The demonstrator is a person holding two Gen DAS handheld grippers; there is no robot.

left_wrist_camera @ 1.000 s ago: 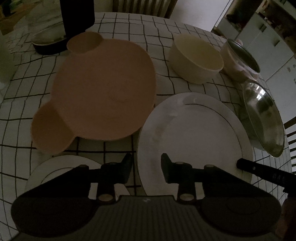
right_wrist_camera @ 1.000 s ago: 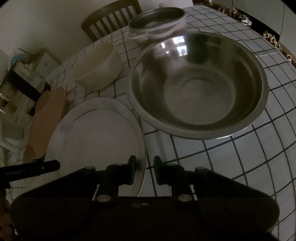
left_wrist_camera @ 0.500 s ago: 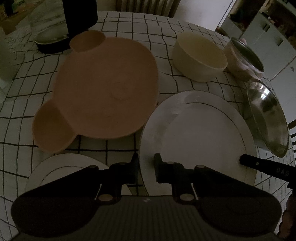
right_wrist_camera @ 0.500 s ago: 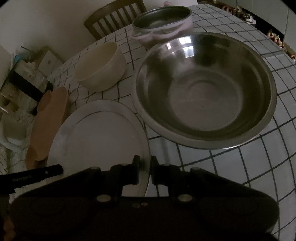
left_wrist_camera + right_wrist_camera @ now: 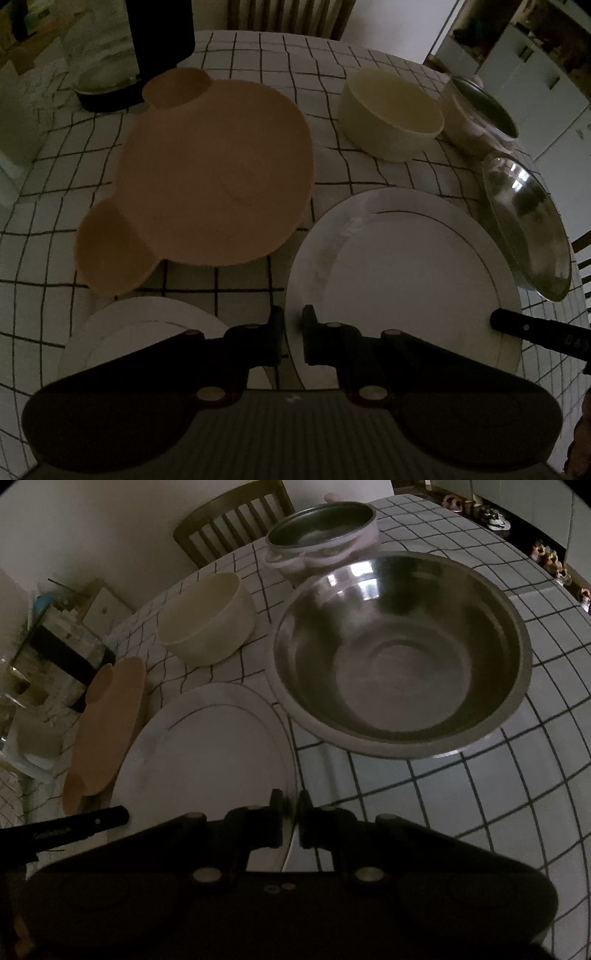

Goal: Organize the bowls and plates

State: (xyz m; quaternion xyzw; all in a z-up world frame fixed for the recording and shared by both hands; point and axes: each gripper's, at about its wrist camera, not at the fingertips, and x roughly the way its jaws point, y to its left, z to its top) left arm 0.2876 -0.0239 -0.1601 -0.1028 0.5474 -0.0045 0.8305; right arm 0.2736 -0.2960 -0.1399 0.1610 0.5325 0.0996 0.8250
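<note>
Over the last second both grippers are narrowing: the left gripper (image 5: 293, 338) and the right gripper (image 5: 290, 821) are now pinching opposite rims of the large white plate (image 5: 406, 280). The plate is lying flat on the counter (image 5: 461, 794) between the bear-shaped plate (image 5: 207, 173) and the steel bowl (image 5: 402, 653), so a two-handed lift for stacking is probably coming.

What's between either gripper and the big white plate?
Nothing visible. The left gripper has its narrow finger gap at the big white plate's near-left rim, and the right gripper straddles its near-right rim. Both jaws look nearly closed on the rim; the dim light hides actual contact.
</note>
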